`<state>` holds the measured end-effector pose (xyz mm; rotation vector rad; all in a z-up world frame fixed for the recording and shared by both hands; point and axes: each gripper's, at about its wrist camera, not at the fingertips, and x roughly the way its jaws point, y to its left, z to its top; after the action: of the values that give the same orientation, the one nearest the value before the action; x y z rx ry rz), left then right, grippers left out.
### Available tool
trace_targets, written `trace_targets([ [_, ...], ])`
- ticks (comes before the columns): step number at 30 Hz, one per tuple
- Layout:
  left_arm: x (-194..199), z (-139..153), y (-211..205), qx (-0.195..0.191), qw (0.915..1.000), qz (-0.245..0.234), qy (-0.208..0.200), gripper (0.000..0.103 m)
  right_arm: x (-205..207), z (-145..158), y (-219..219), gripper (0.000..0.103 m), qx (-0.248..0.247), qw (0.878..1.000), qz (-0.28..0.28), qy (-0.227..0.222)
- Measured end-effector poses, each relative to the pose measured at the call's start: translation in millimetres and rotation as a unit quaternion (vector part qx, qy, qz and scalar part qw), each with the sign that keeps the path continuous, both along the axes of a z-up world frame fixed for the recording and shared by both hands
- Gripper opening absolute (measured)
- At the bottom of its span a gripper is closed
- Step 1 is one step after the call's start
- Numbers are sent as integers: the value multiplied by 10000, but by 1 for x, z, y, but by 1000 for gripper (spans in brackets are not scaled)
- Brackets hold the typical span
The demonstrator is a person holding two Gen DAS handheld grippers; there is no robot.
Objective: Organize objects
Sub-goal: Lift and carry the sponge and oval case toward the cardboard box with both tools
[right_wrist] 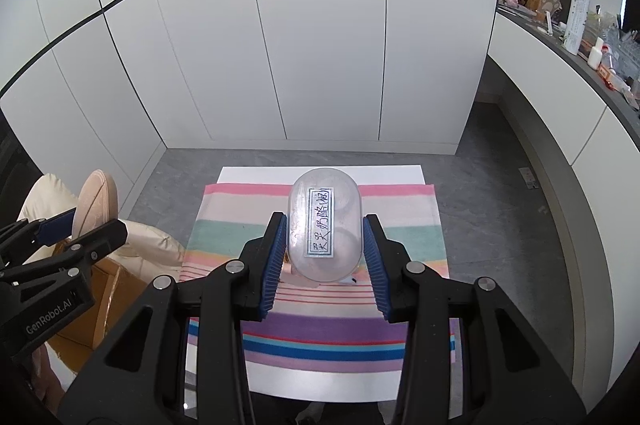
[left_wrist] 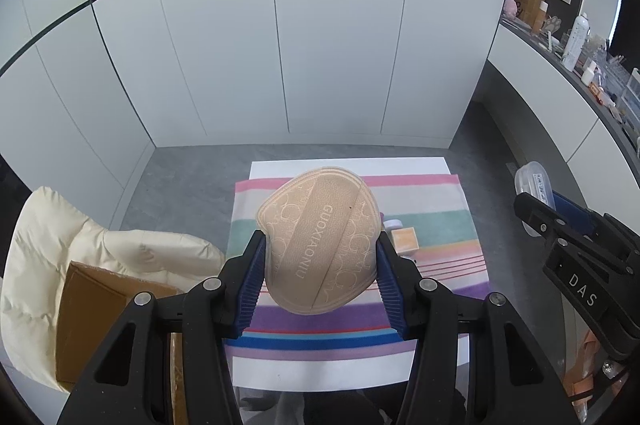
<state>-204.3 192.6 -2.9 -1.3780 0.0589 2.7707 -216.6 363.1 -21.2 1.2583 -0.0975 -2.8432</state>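
Observation:
My left gripper (left_wrist: 320, 241) is shut on a beige, rounded pouch (left_wrist: 320, 225) printed with letters, held above the striped cloth (left_wrist: 432, 221). Its blue pads press both sides of the pouch. My right gripper (right_wrist: 325, 221) is shut on a clear oval plastic container (right_wrist: 324, 225) with a white handwritten label, also held above the cloth (right_wrist: 404, 237). In the left wrist view the right gripper (left_wrist: 536, 205) shows at the right edge with the container (left_wrist: 528, 177). The right wrist view catches the left gripper (right_wrist: 80, 225) and the pouch (right_wrist: 98, 197) at the far left.
A small orange box (left_wrist: 405, 239) and a small white jar (left_wrist: 394, 224) lie on the cloth, which covers a white table (left_wrist: 348, 165). A cardboard box (left_wrist: 92, 305) sits on a cream padded seat (left_wrist: 60, 225) at left. A cluttered shelf (left_wrist: 576, 45) runs along the right.

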Motion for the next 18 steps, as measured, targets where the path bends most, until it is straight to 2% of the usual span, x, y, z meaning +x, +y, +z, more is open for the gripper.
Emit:
trace_targets([
  [9,29,-1,-4,201,9996,-157,-95,53,32,0,8,40,233,9996,-160,17],
  [18,85,-10,-16,-84,9999,-83,66,53,93,-10,5,40,281,9995,-107,-8],
])
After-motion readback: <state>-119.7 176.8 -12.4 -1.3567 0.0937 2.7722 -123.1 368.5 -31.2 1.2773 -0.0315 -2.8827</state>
